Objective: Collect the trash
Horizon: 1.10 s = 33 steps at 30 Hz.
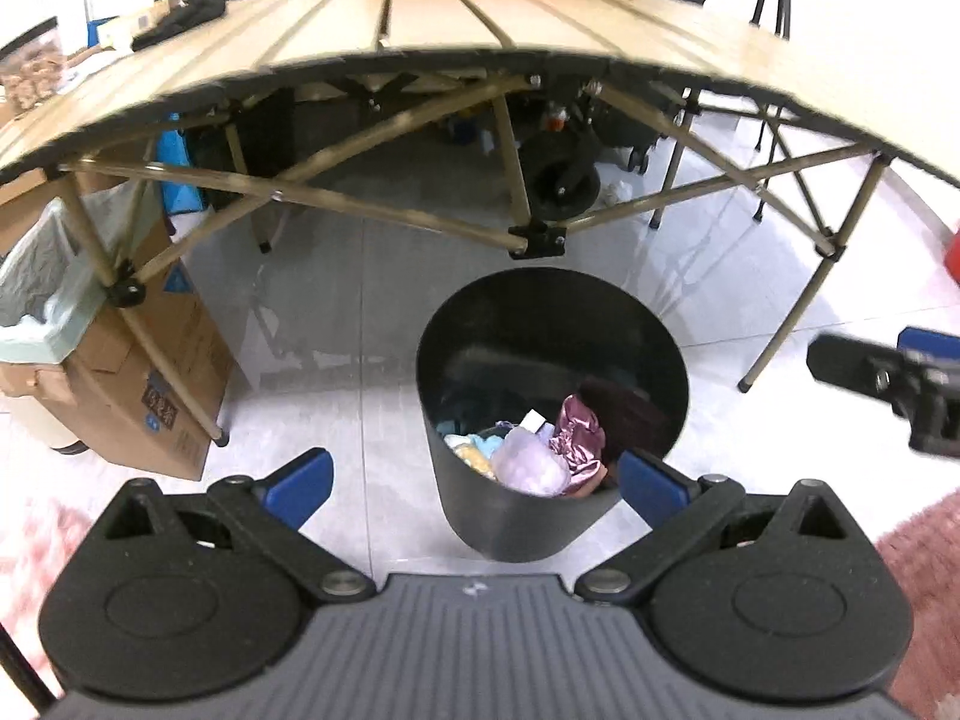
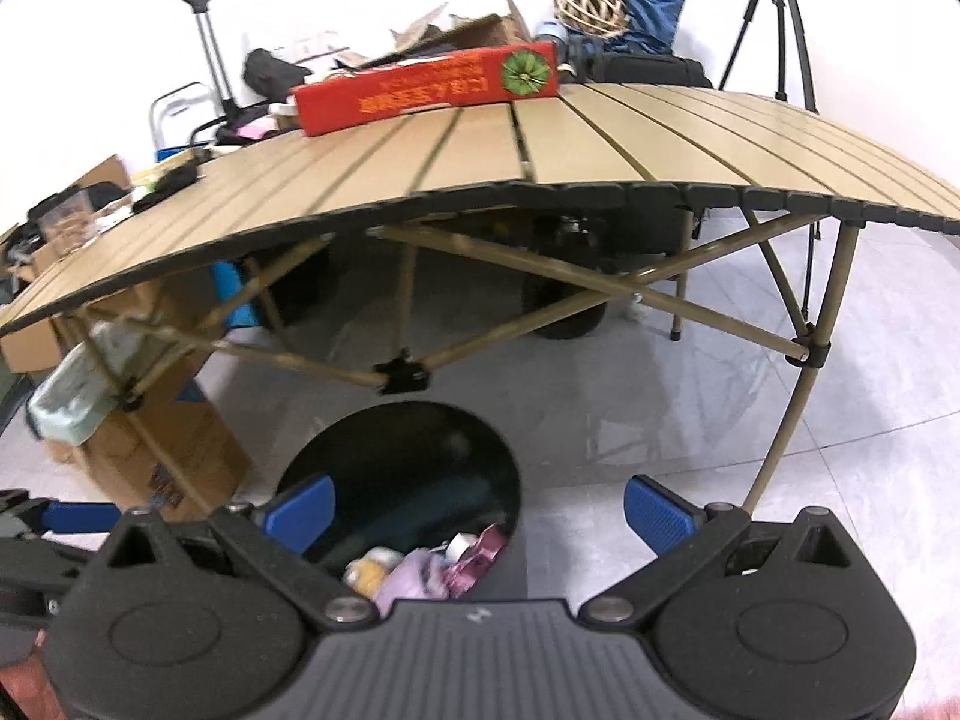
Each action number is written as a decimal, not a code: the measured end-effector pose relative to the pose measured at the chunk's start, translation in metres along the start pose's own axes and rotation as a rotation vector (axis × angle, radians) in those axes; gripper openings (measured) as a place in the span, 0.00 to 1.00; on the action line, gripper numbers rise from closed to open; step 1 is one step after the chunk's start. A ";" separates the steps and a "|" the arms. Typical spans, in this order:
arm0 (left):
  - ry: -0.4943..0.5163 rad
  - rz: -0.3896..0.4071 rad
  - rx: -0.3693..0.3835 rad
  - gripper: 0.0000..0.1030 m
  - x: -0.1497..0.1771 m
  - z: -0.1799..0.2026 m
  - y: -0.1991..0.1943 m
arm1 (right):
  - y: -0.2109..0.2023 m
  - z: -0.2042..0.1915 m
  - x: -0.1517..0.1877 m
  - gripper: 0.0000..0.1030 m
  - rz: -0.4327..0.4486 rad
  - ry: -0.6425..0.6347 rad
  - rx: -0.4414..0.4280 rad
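A black round bin (image 1: 516, 522) stands on the tiled floor in front of the folding table. Inside lies crumpled trash (image 1: 534, 456): lilac, pink foil, yellow and white pieces. My left gripper (image 1: 477, 480) hangs open above the bin's near rim, nothing between its blue pads. In the right wrist view the same bin (image 2: 414, 468) sits below, its trash (image 2: 420, 570) showing at the bottom. My right gripper (image 2: 480, 510) is open and empty over the bin's right side. The right gripper's body (image 1: 888, 378) also shows at the left wrist view's right edge.
A slatted tan folding table (image 2: 600, 144) with crossed metal legs (image 1: 534, 240) stands just beyond the bin; a red box (image 2: 420, 90) lies on it. A cardboard box (image 1: 162, 372) with a bag-lined bin (image 1: 30, 294) sits left. A tripod (image 2: 780, 18) stands at the back right; pink rug (image 1: 924, 570) near.
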State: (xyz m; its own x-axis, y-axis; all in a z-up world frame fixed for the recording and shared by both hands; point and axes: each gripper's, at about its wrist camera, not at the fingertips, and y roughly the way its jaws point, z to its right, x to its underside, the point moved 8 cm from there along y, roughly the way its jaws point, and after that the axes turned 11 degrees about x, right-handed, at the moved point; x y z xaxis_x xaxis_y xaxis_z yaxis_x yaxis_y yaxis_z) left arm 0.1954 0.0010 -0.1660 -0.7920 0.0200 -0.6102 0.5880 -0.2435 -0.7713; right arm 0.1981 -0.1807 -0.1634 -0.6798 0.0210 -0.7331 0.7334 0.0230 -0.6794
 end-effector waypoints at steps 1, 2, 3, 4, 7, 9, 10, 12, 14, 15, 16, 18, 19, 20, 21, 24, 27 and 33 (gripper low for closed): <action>0.010 0.019 -0.003 1.00 0.002 0.000 -0.011 | -0.009 -0.001 0.003 1.00 0.006 -0.007 -0.004; 0.018 0.036 -0.005 1.00 0.005 -0.001 -0.021 | -0.019 -0.003 0.006 1.00 0.017 -0.015 -0.005; 0.026 0.052 -0.006 1.00 0.007 -0.001 -0.031 | -0.028 -0.003 0.009 1.00 0.025 -0.021 0.000; 0.032 0.063 -0.004 1.00 0.010 -0.001 -0.042 | -0.038 -0.002 0.012 1.00 0.031 -0.024 0.015; 0.037 0.084 0.010 1.00 0.022 0.000 -0.069 | -0.062 -0.001 0.021 1.00 0.037 -0.015 0.021; 0.043 0.092 0.008 1.00 0.032 -0.001 -0.083 | -0.076 -0.004 0.029 1.00 0.035 -0.013 0.010; 0.046 0.096 0.008 1.00 0.037 0.001 -0.089 | -0.084 -0.007 0.034 1.00 0.028 -0.018 0.006; 0.056 0.100 0.017 1.00 0.045 0.004 -0.098 | -0.095 -0.011 0.043 1.00 0.015 -0.035 0.002; 0.074 0.102 0.020 1.00 0.051 0.010 -0.105 | -0.105 -0.018 0.053 1.00 0.005 -0.060 0.004; 0.086 0.101 0.021 1.00 0.054 0.012 -0.108 | -0.110 -0.020 0.057 1.00 0.003 -0.069 0.004; 0.093 0.099 0.022 1.00 0.057 0.014 -0.110 | -0.114 -0.023 0.061 1.00 0.000 -0.079 0.004; 0.107 0.098 0.030 1.00 0.062 0.019 -0.115 | -0.123 -0.027 0.066 1.00 0.001 -0.092 0.008; 0.113 0.099 0.031 1.00 0.064 0.020 -0.118 | -0.127 -0.028 0.068 1.00 0.003 -0.098 0.009; 0.120 0.104 0.031 1.00 0.065 0.022 -0.121 | -0.129 -0.029 0.069 1.00 0.006 -0.100 0.011; 0.127 0.109 0.029 1.00 0.067 0.023 -0.124 | -0.133 -0.029 0.070 1.00 0.009 -0.102 0.014; 0.141 0.125 0.025 1.00 0.068 0.026 -0.131 | -0.140 -0.029 0.071 1.00 0.016 -0.107 0.018; 0.153 0.135 0.025 1.00 0.067 0.029 -0.134 | -0.145 -0.028 0.071 1.00 0.024 -0.105 0.023; 0.166 0.144 0.026 1.00 0.067 0.031 -0.136 | -0.146 -0.025 0.070 1.00 0.030 -0.099 0.024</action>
State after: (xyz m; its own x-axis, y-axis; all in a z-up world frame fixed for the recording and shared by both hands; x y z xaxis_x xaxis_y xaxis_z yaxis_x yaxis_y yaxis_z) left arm 0.0568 0.0058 -0.0964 -0.6611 0.1423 -0.7367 0.6870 -0.2801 -0.6706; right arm 0.0435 -0.1576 -0.1148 -0.6548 -0.0775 -0.7518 0.7541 -0.0005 -0.6567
